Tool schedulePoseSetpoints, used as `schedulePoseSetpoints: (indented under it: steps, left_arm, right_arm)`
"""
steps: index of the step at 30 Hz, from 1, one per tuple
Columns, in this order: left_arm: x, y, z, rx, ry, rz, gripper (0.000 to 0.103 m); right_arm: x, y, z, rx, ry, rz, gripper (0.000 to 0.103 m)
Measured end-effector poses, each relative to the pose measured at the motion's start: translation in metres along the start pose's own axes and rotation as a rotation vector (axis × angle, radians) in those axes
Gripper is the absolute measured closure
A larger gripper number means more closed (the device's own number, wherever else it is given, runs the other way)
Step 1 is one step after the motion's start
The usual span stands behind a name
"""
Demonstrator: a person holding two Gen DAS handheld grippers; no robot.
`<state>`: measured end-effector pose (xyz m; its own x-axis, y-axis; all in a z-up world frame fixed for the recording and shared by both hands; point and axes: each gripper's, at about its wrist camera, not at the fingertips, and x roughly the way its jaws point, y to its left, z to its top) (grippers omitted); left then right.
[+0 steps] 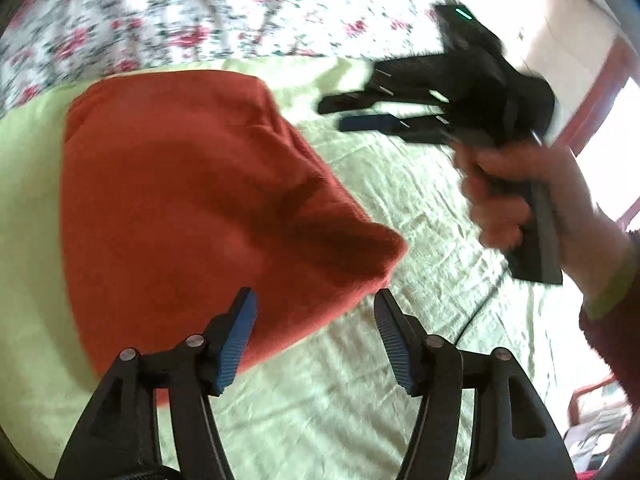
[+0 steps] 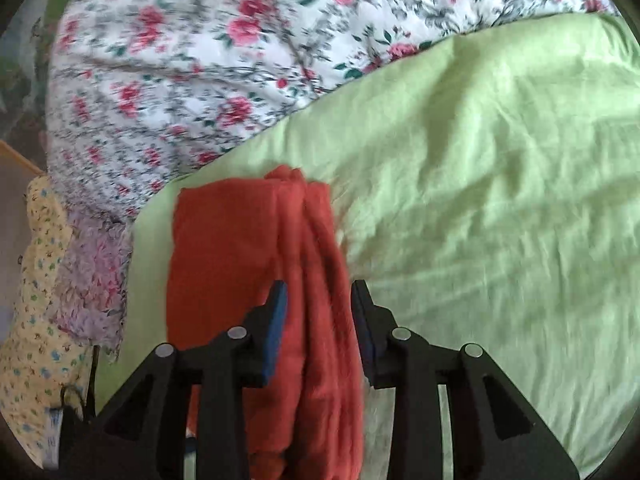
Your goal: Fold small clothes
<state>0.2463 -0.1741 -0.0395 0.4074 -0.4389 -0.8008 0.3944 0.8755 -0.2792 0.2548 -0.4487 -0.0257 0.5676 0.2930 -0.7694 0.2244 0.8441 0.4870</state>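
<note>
— How far along is the rust-red knitted garment (image 1: pixel 192 200)?
— Folded in a neat block near the far edge of the pale green bedsheet (image 1: pixel 400 208).
— And the grippers?
— The left gripper (image 1: pixel 316 336) gapes empty; the right gripper (image 1: pixel 348 114) hovers, slightly parted. Maybe one last fold.

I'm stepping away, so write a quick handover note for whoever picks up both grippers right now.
Left gripper: jaws open, empty, over the near edge of the red garment.
Right gripper: jaws open, bunched folds of the garment between them, not clamped.
The garment lies on the green sheet, beside the floral bedding.
Done: it looks partly folded.
Left: finish and flatten the fold.
</note>
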Motion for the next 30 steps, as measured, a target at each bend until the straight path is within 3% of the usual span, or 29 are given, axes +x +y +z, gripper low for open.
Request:
schedulePoseSetpoints:
  steps: [5,9,14,17,19,22,24,26,30]
  left_arm:
    - [-0.027,0.034,-0.003,-0.090,-0.042,0.077,0.037]
    - [-0.035,0.078,-0.001,-0.218,-0.057,0.165,0.037]
    - [-0.035,0.127,0.000,-0.386,-0.053,0.184,0.037]
    - [-0.033,0.141,-0.003,-0.421,-0.040,0.192,0.037]
    - [-0.027,0.148,0.002,-0.429,-0.040,0.188,0.035]
    - [-0.015,0.160,0.009,-0.451,-0.030,0.163,0.026]
    - [-0.001,0.167,0.017,-0.469,-0.004,0.143,0.023]
    - [0.016,0.172,0.022,-0.485,0.033,0.108,0.022]
    - [0.040,0.172,0.038,-0.496,0.035,0.065,0.018]
  right_arm:
    - [-0.004,0.018,-0.029,-0.038,0.035,0.040,0.069]
    - [0.014,0.023,-0.039,-0.048,0.073,0.033,0.069]
    - [0.031,0.007,-0.039,0.068,0.084,0.060,0.069]
    - [0.036,-0.010,-0.038,0.189,0.080,0.122,0.067]
    - [0.033,-0.009,-0.037,0.199,0.057,0.111,0.067]
    - [0.019,-0.004,-0.035,0.153,-0.019,0.090,0.056]
    - [0.014,-0.002,-0.033,0.105,-0.047,0.028,0.032]
    - [0.019,-0.001,-0.032,0.065,-0.040,-0.003,0.031]
    - [0.046,-0.011,-0.032,0.082,0.050,0.046,0.031]
